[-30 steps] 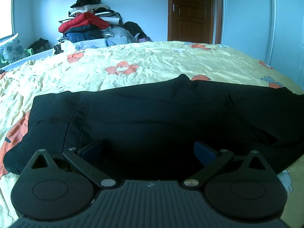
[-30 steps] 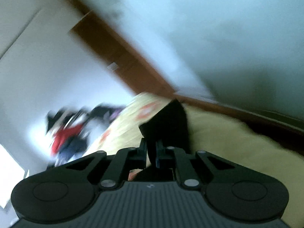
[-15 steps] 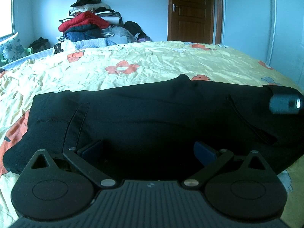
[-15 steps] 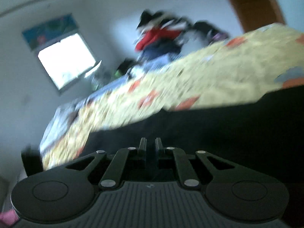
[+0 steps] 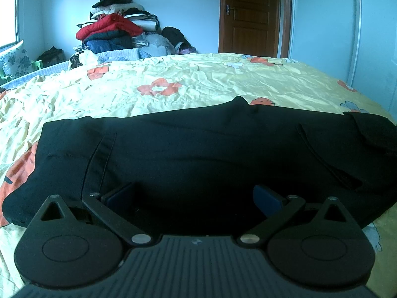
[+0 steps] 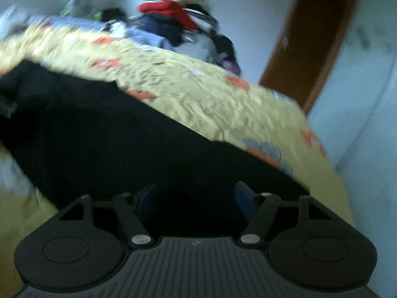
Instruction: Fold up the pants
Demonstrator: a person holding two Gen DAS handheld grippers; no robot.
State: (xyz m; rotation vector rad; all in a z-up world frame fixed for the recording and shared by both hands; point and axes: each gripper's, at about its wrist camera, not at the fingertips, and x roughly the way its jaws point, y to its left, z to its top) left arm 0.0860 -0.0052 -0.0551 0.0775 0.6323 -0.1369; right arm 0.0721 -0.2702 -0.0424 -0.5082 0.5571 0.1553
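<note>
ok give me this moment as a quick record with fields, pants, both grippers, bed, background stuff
pants: black pants lying flat across the bed, folded lengthwise
bed: yellow floral sheet, wrinkled
left gripper: left gripper open, low over the near edge of the pants, nothing clamped
right gripper: right gripper jaws have just been opening, over the pants, no cloth pinched; view blurred
background: clothes pile by the far wall, brown door closed

Two wrist cameras, low and close over the bed [image 5: 198, 84]

Both look forward and slightly down, sharing the pants [image 5: 198, 149], clothes pile [image 6: 173, 15] and door [image 5: 250, 15].
</note>
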